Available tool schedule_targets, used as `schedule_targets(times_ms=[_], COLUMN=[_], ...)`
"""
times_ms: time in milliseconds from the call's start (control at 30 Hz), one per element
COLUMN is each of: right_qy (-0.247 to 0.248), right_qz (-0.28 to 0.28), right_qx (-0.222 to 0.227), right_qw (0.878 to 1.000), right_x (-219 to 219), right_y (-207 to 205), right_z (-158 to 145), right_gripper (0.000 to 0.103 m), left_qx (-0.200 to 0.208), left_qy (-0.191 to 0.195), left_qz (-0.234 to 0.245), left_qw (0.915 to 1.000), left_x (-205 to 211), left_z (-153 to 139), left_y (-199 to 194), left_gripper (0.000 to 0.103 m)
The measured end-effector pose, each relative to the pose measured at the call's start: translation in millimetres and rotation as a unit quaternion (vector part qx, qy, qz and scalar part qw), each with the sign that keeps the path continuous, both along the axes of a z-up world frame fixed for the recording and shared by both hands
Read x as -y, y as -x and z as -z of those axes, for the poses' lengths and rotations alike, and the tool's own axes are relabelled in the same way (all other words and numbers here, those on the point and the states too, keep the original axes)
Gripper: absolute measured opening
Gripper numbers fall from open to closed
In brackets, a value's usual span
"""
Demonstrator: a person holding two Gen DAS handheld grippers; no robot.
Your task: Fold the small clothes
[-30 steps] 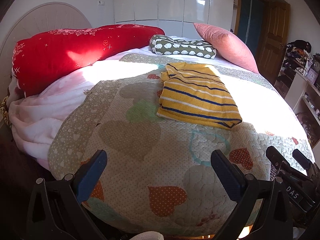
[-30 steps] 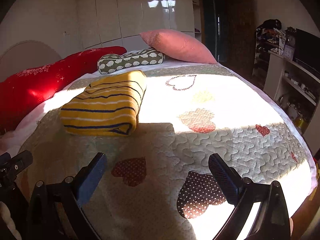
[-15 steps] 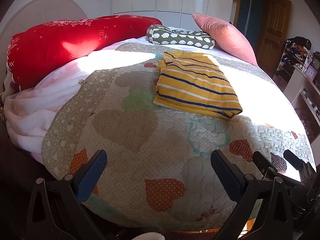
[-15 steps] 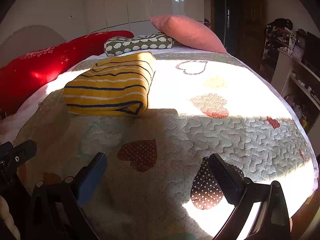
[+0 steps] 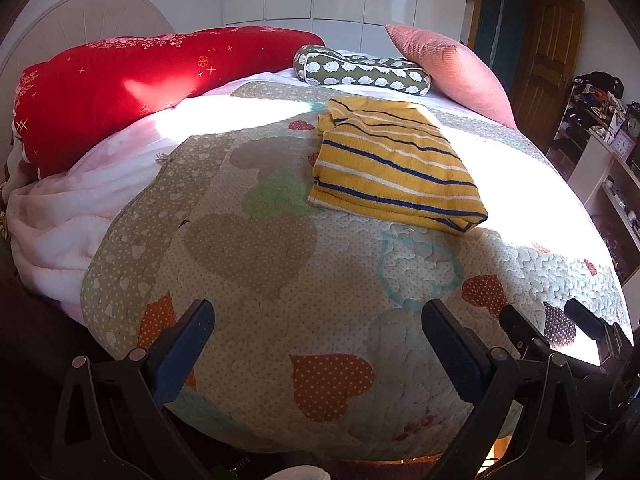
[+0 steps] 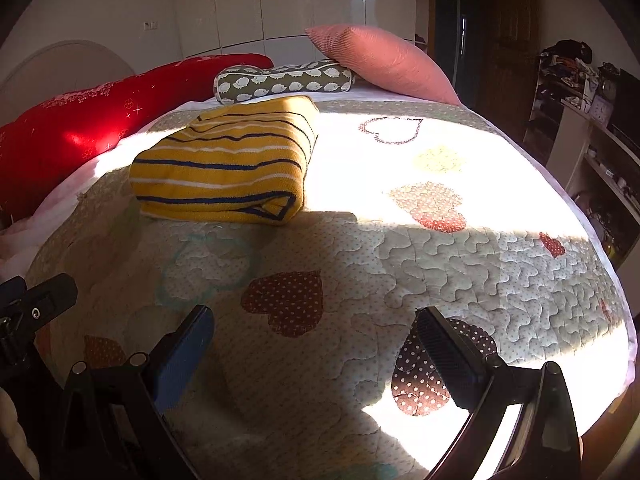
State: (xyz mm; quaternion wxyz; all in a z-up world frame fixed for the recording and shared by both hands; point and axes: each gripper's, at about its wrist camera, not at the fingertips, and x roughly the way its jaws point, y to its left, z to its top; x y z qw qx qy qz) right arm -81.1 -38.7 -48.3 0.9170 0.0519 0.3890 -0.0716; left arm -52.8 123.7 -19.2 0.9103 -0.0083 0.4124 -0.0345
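Note:
A yellow garment with blue and white stripes point(image 5: 394, 166) lies folded into a compact rectangle on the heart-patterned quilt point(image 5: 256, 248); it also shows in the right wrist view point(image 6: 224, 164). My left gripper point(image 5: 318, 326) is open and empty over the near edge of the bed, well short of the garment. My right gripper point(image 6: 316, 330) is open and empty, also near the bed's front edge, to the right of the garment. The right gripper shows at the lower right of the left wrist view point(image 5: 560, 332).
A red bolster point(image 5: 132, 84), a green patterned roll pillow point(image 5: 360, 70) and a pink pillow point(image 5: 452, 68) line the head of the bed. A pink blanket point(image 5: 72, 216) hangs at the left. Shelves with clutter point(image 6: 592, 120) stand to the right.
Both grippers have drawn back and risen a little from the folded garment, staying open. The garment has not moved.

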Motion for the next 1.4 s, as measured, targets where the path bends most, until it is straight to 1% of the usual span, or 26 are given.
schedule_targets(times_ms=[467, 767, 1400], right_qy=[-0.003, -0.002, 0.001], right_qz=[0.002, -0.001, -0.007], right_qx=[-0.004, -0.008, -0.012], right_qw=[1.000, 1.000, 1.000], right_x=[-1.3, -1.9, -5.6], right_y=[-0.3, -1.6, -4.4], right_z=[1.2, 3.5, 5.6], right_gripper=[0.102, 0.102, 0.102], left_qx=[-0.003, -0.011, -0.012], left_qy=[0.001, 0.004, 0.003], left_qz=[-0.001, -0.001, 0.000], left_qw=[1.0000, 0.9999, 0.9999], left_x=[-1.2, -3.5, -3.0], left_z=[2.5, 5.6, 6.5], left_y=[-0.3, -2.0, -3.4], left_gripper=[0.103, 0.103, 0.103])
